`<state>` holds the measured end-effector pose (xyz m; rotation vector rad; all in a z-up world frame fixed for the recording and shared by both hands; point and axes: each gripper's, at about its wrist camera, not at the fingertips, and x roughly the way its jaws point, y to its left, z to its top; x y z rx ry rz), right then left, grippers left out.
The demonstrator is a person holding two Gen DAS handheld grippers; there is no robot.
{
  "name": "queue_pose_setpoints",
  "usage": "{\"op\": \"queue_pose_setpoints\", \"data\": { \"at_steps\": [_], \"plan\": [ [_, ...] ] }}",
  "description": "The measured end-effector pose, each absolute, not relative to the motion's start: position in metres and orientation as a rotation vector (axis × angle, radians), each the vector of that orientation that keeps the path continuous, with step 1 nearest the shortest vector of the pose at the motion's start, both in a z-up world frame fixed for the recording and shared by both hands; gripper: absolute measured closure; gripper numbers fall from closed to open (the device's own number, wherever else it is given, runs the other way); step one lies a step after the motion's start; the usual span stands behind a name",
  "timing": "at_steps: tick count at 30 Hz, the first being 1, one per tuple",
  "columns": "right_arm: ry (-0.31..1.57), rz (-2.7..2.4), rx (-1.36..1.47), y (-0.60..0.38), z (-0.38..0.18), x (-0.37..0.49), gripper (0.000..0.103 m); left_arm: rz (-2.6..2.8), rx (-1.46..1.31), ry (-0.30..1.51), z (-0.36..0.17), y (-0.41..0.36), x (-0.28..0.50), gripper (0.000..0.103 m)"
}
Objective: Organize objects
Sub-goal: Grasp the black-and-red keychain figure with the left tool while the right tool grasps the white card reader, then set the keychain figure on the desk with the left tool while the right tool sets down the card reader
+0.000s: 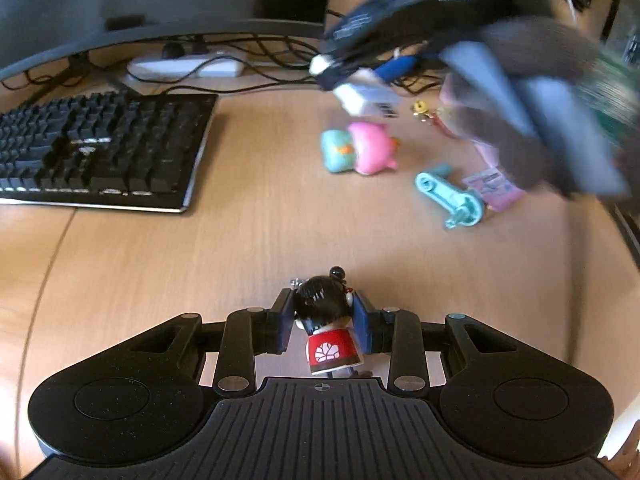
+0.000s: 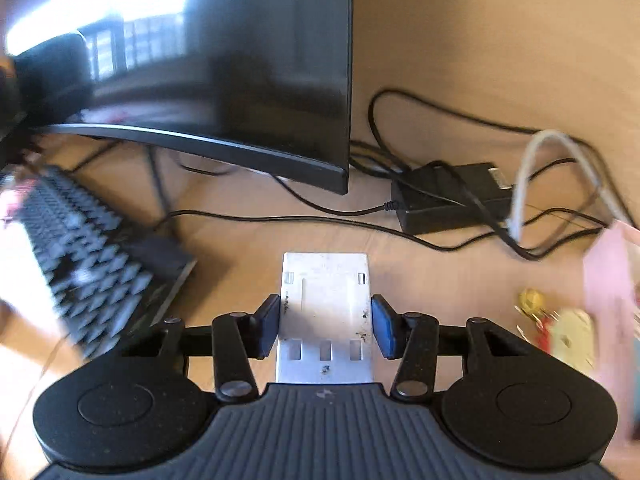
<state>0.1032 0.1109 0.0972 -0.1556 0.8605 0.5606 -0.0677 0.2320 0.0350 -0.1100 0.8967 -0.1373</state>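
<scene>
Low centre of the left wrist view, the left gripper (image 1: pixel 322 322) pinches a doll figure (image 1: pixel 326 320) above the desk (image 1: pixel 240 240). In the right wrist view, the right gripper (image 2: pixel 325 326) clasps a silver hub (image 2: pixel 325 312), bottom centre.

We count one doll figure (image 1: pixel 328 328), one silver hub (image 2: pixel 325 320), one pink-and-teal toy (image 1: pixel 358 148), one keyboard (image 1: pixel 100 148), one monitor (image 2: pixel 224 60).

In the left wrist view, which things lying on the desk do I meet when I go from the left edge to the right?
Black keyboard → doll with the red dress, held in the left gripper → pink and teal plush toy → teal plastic toy → pink card.
</scene>
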Motion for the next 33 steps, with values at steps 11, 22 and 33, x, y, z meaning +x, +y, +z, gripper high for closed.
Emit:
{"op": "queue_pose_setpoints", "data": {
  "at_steps": [11,22,33],
  "plan": [
    [0.916,0.398,-0.174,-0.030,0.103,-0.003,0.056,-0.250,-0.115,0.834,0.037,0.199,-0.052,0.068],
    [0.931,0.403,-0.123,-0.075,0.070,-0.005,0.041,-0.173,-0.069,0.783,0.052,0.189,-0.087,0.067],
    [0.869,0.468,-0.198,-0.083,0.070,-0.021,0.032,-0.072,-0.252,0.851,0.045,0.183,-0.074,0.068]
  ]
}}
